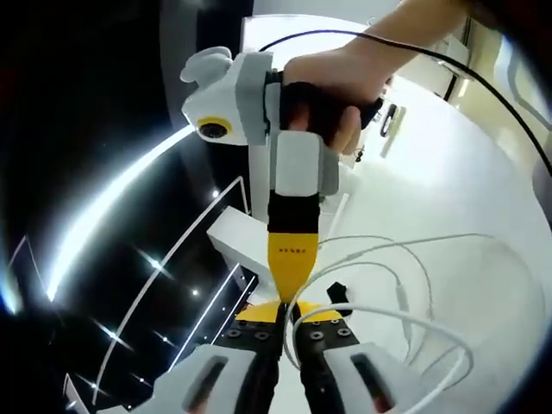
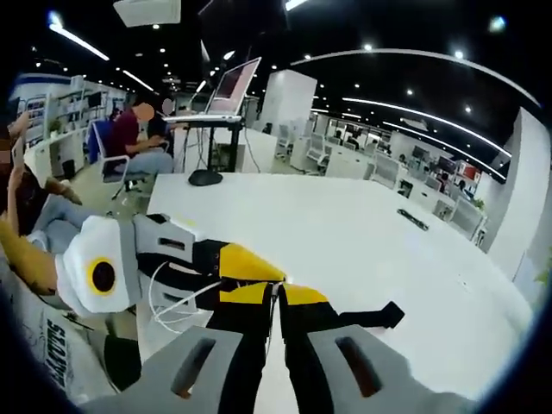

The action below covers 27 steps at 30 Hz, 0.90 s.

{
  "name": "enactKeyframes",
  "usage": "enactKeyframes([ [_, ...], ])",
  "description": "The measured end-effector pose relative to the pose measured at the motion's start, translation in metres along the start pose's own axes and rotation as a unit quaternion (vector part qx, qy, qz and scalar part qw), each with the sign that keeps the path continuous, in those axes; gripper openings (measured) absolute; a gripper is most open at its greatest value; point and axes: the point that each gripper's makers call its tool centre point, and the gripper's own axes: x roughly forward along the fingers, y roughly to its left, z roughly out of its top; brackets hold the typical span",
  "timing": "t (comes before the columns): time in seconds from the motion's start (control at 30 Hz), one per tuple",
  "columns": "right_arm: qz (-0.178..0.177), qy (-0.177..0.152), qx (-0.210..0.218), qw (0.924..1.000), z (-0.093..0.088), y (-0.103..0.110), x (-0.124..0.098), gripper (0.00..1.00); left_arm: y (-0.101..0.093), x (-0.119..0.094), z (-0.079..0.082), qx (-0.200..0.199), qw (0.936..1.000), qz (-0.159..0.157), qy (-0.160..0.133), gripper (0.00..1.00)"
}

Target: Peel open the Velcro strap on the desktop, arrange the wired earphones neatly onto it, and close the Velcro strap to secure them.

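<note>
Both grippers, left (image 1: 289, 323) and right (image 2: 276, 297), are clamped on the black strap (image 2: 366, 317) near the white desktop (image 2: 362, 241) edge; broad bare surface lies beyond.

Black strap (image 2: 345, 317), white earphones (image 1: 405, 297) on desktop (image 2: 362, 237)

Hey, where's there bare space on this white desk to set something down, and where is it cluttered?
Free: the wide stretch of desk beyond the right gripper, reaching to a small dark item near the far edge. Crowded: around both grippers' tips, where the black strap lies, and in the left gripper view where the earphone cable loops beside the left gripper.
</note>
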Motion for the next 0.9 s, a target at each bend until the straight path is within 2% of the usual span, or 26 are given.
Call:
enactKeyframes([
  [0.2, 0.007, -0.013, 0.013, 0.9998, 0.001, 0.000, -0.005, 0.06, 0.001, 0.000, -0.001, -0.001, 1.0000, 0.003, 0.003, 0.08],
  [0.43, 0.000, -0.011, 0.019, 0.9998, -0.009, -0.006, -0.010, 0.04, 0.002, 0.000, -0.001, -0.001, 1.0000, 0.005, 0.004, 0.08],
  [0.53, -0.009, -0.026, 0.004, 0.9996, -0.006, -0.006, -0.011, 0.04, 0.000, 0.000, -0.001, -0.002, 1.0000, 0.002, 0.002, 0.08],
  [0.9, 0.017, -0.019, -0.007, 0.9996, -0.002, 0.010, -0.006, 0.04, 0.001, -0.001, 0.000, -0.001, 1.0000, 0.004, 0.000, 0.09],
])
